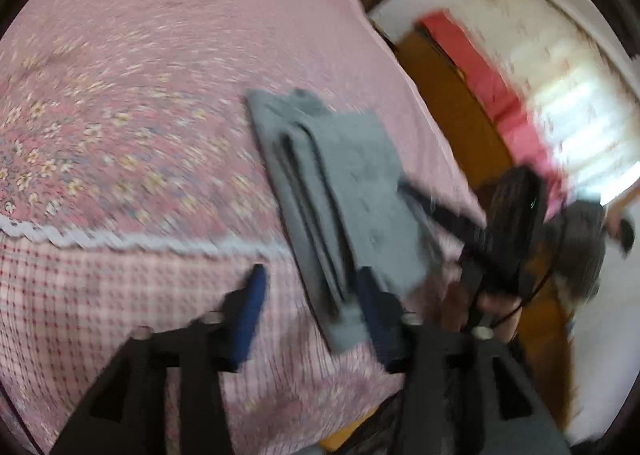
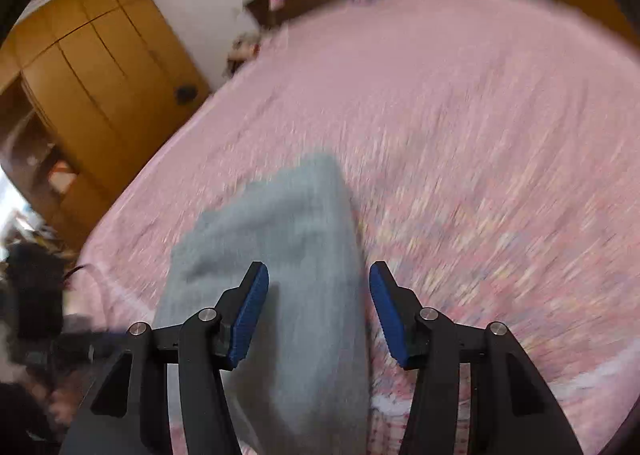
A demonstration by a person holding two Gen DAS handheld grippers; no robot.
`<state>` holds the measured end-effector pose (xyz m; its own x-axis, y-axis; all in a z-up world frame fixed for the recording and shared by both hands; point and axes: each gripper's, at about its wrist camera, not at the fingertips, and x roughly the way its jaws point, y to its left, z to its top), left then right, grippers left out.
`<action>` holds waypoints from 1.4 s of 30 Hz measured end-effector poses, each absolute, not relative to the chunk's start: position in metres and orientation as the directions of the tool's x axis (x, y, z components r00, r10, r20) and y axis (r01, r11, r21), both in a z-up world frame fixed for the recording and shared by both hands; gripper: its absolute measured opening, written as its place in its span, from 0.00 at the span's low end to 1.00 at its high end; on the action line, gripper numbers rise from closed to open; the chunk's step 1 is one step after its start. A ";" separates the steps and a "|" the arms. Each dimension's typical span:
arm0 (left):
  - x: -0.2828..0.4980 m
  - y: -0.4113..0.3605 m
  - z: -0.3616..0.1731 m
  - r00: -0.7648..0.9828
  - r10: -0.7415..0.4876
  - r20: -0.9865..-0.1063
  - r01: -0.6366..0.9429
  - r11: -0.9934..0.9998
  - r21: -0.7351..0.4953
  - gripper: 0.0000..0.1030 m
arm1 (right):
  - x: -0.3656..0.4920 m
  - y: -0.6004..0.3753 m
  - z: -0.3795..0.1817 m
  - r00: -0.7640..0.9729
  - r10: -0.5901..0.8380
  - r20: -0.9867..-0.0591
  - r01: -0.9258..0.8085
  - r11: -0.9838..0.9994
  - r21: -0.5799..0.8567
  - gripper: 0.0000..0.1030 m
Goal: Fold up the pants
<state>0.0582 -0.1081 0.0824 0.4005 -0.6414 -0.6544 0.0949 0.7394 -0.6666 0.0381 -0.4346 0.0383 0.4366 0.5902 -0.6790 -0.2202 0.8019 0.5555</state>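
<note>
Pants (image 1: 340, 195) are lying folded on the bed (image 1: 140, 75); left gripper (image 1: 316, 303) and right gripper (image 2: 318, 307) are hanging apart, gripping nothing; final tidying seems next.

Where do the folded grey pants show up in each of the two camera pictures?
Left wrist view: the grey pants lie right of centre, a folded stack reaching down between the left gripper fingers.
Right wrist view: the grey pants lie in the lower centre, running between the open right gripper fingers.
Shared landmark: the pink bedspread under them.
</note>
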 end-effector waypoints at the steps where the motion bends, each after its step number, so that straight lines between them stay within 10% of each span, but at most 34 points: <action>1: 0.067 -0.102 0.078 0.394 -0.670 -0.629 0.065 0.703 -0.708 0.51 | 0.040 -0.441 0.029 0.429 0.613 -0.664 -0.180 0.778 0.602 0.51; 19: 0.126 -0.116 0.051 0.489 -0.786 -0.379 0.049 0.458 -0.888 0.60 | 0.025 -0.441 0.018 0.507 0.625 -0.593 -0.176 0.749 0.639 0.52; 25: 0.128 -0.118 0.040 0.463 -0.778 -0.425 0.014 0.486 -0.874 0.24 | 0.007 -0.437 0.023 0.519 0.641 -0.566 -0.209 0.737 0.643 0.31; 42: 0.086 -0.210 0.169 0.515 -0.713 -0.476 0.428 0.695 -0.577 0.24 | -0.076 -0.508 0.108 0.787 0.532 -0.314 -0.268 0.752 0.602 0.24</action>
